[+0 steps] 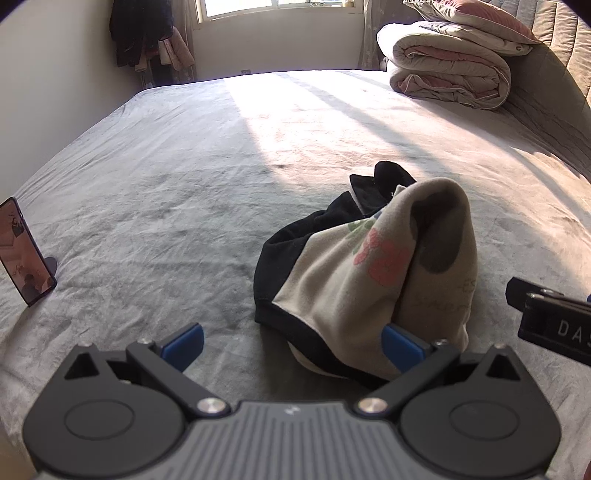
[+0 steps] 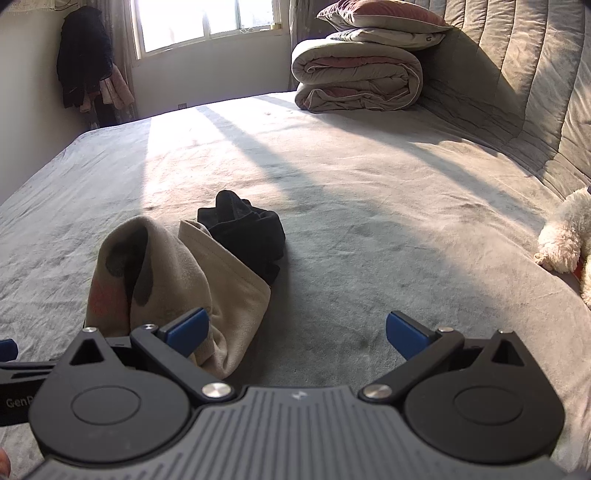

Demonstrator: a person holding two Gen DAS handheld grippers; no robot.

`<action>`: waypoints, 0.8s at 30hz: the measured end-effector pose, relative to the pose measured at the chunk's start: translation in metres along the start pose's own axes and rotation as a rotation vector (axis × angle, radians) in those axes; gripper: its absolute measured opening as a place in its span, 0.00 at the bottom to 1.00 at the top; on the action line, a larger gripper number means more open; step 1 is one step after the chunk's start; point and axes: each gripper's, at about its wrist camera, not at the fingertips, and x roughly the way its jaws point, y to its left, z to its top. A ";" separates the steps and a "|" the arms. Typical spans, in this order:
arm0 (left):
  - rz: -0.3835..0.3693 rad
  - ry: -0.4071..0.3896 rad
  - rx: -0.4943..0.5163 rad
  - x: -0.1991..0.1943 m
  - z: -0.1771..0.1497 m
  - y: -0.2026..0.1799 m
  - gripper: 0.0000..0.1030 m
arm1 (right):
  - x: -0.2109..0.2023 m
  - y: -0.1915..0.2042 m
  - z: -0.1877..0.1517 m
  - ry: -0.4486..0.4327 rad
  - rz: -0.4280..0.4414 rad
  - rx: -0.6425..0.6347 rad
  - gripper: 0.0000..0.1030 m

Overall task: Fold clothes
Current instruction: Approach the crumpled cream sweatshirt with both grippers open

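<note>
**Crumpled garment on the bed, both tongs open**

The bed (image 1: pixel 166 166) spreads wide and grey, with a folded quilt (image 1: pixel 448 70) at its far corner. A beige-and-black garment (image 1: pixel 354 280) lies bunched near the front edge. The left tongs (image 1: pixel 293 345) gape beside it; the right tongs (image 2: pixel 297 332) gape, holding nothing. A phone (image 1: pixel 26 251) stands left.

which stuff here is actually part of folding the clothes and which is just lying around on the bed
Part of the job:
crumpled beige and black garment
left tongs, open
right tongs, open

Just lying about:
phone propped upright
folded duvet
pillow on the duvet
white dog
hanging dark clothes
</note>
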 end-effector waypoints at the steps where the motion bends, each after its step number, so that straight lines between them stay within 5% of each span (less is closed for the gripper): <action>1: 0.001 0.002 -0.002 0.001 0.000 0.001 0.99 | 0.001 0.000 0.002 0.010 0.004 0.009 1.00; 10: 0.009 0.020 -0.021 0.012 0.002 0.005 1.00 | 0.009 -0.004 0.014 0.097 0.041 0.086 1.00; 24: 0.010 0.012 -0.033 0.010 0.000 0.015 1.00 | 0.013 -0.017 0.005 0.112 0.034 0.080 1.00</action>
